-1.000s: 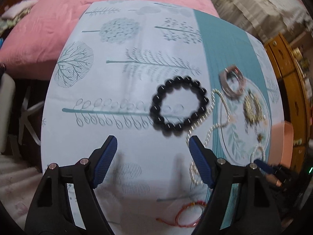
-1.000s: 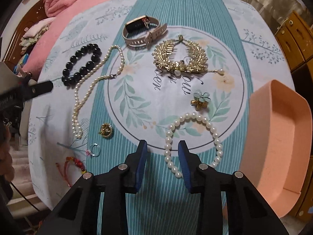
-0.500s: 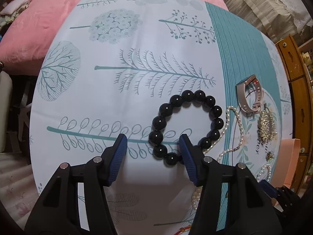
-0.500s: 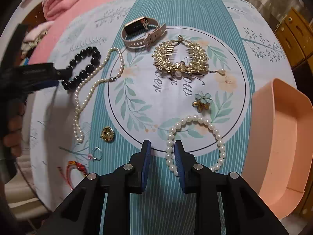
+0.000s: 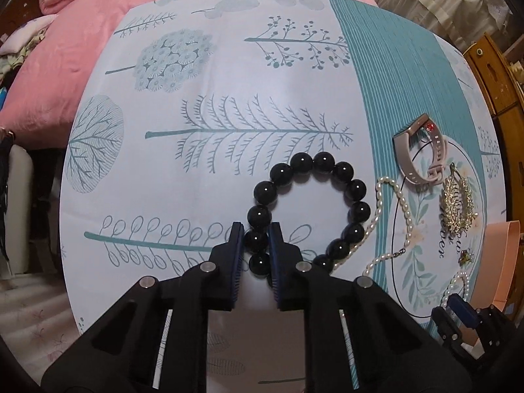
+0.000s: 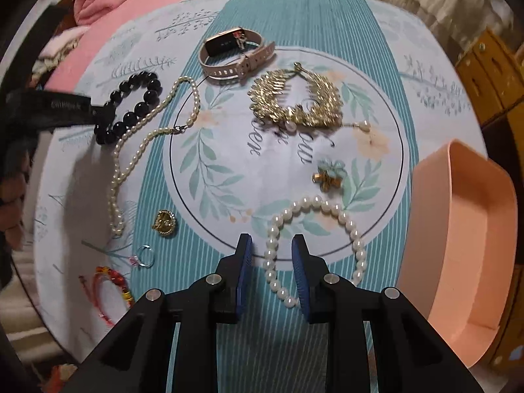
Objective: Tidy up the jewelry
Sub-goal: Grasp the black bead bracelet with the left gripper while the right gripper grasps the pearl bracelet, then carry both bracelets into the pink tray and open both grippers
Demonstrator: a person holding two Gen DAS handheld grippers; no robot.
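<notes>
A black bead bracelet (image 5: 327, 196) lies on the patterned cloth, and my left gripper (image 5: 256, 239) is shut on its near-left beads. It also shows in the right wrist view (image 6: 134, 108), with the left gripper (image 6: 95, 113) at its left side. My right gripper (image 6: 271, 249) is open, its pads either side of the left strand of a white pearl bracelet (image 6: 327, 209). A peach tray (image 6: 465, 245) stands to the right.
On the cloth lie a long pearl necklace (image 6: 147, 144), a pink watch (image 6: 229, 55), a gold leaf comb (image 6: 294, 101), a flower brooch (image 6: 327, 175), a gold earring (image 6: 163, 222), a clear ring (image 6: 144, 257) and a red string bracelet (image 6: 108, 281). Pink bedding (image 5: 98, 32) lies behind.
My left gripper moved forward and closed on the black bracelet's beads. My right gripper moved slightly forward and opened wider around the pearl bracelet's strand.
</notes>
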